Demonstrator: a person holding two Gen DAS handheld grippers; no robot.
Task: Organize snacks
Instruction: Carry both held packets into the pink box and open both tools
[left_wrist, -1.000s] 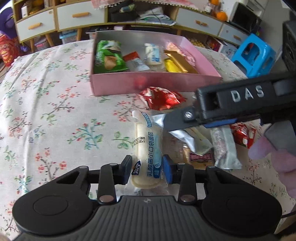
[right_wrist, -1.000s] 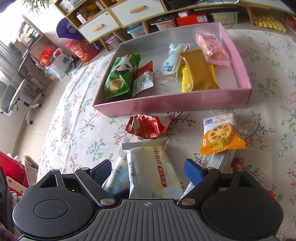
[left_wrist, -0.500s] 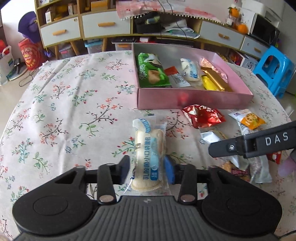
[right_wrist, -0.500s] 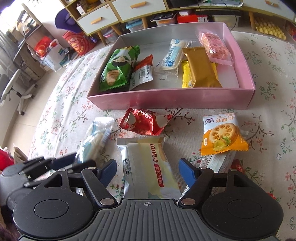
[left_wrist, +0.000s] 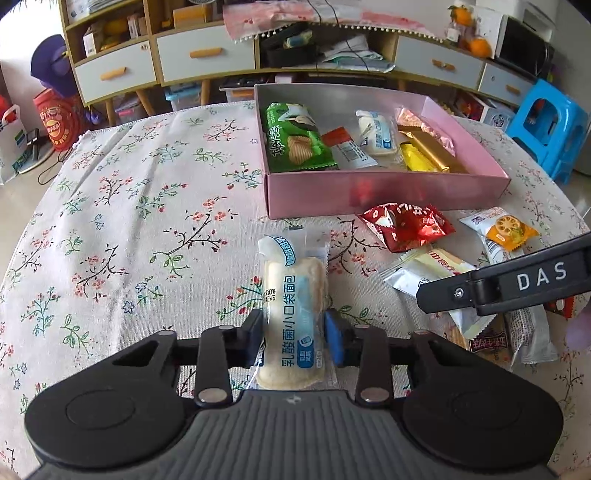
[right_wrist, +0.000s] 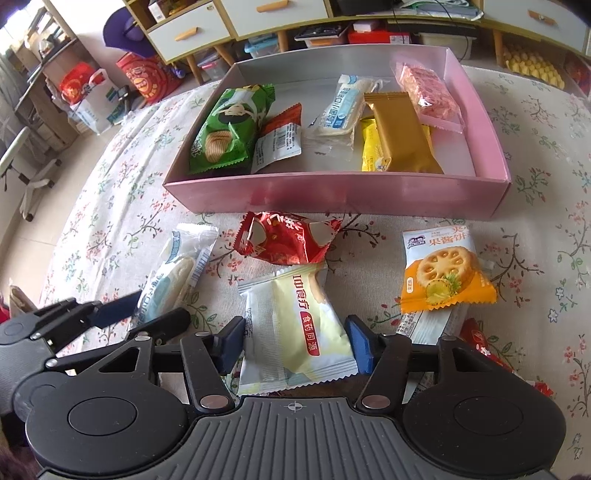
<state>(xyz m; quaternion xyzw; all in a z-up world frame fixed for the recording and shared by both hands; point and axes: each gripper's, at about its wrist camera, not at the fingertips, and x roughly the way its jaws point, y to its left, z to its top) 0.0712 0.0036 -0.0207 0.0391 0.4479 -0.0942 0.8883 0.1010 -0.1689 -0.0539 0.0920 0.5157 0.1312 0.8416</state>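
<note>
Left gripper (left_wrist: 294, 334) has lifted the bread packet (left_wrist: 293, 308), pads clamping it; right gripper (right_wrist: 294, 345) now nearly pinches the cream packet (right_wrist: 295, 332).

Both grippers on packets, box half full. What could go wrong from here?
1. The left gripper pinches the bread packet near its lower end; the long free end may flop or catch the pink box wall.
2. The right gripper straddles the cream packet, whose top lies against the red packet; lifting may drag it.
3. The grippers sit close together, so they may collide.
</note>
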